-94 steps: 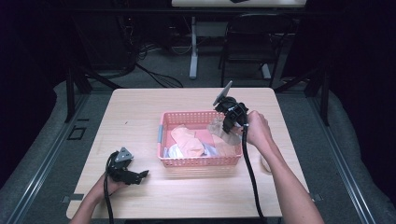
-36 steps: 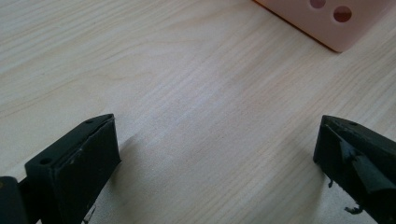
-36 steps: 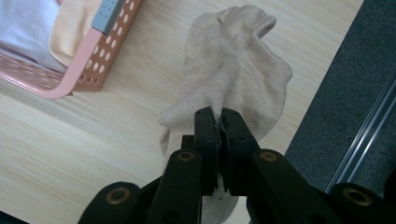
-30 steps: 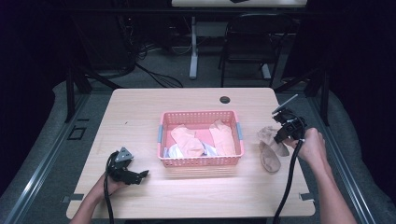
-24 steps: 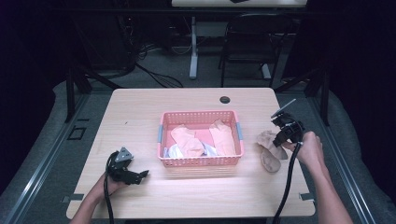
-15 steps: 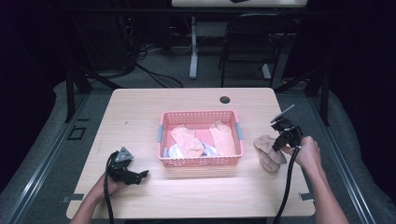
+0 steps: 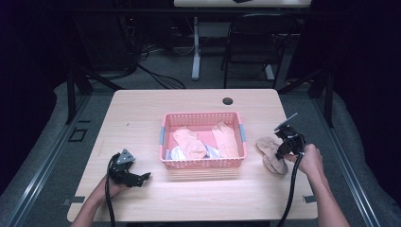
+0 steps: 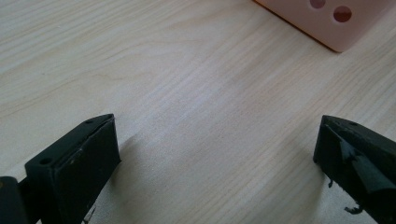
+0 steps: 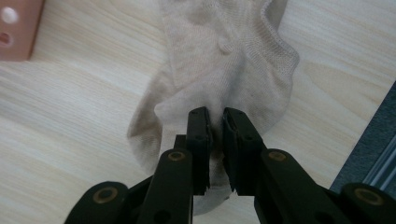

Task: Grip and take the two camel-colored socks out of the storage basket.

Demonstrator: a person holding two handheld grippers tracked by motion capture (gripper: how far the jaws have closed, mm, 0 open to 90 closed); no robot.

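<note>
I'm lowering the beige sock [image 9: 224,70] onto the table [image 7: 198,198] right of the basket [image 7: 203,163]; my right claw [image 9: 215,116], just starting to part, is still pinching it.

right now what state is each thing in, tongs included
left tongs: open, nothing between the jaws, resting low at the table.
right tongs: jaws just opening a little, a fold of the beige sock still between the pads.
beige sock: crumpled, lying on the table right of the basket.
pink basket: upright, holding several socks.
</note>
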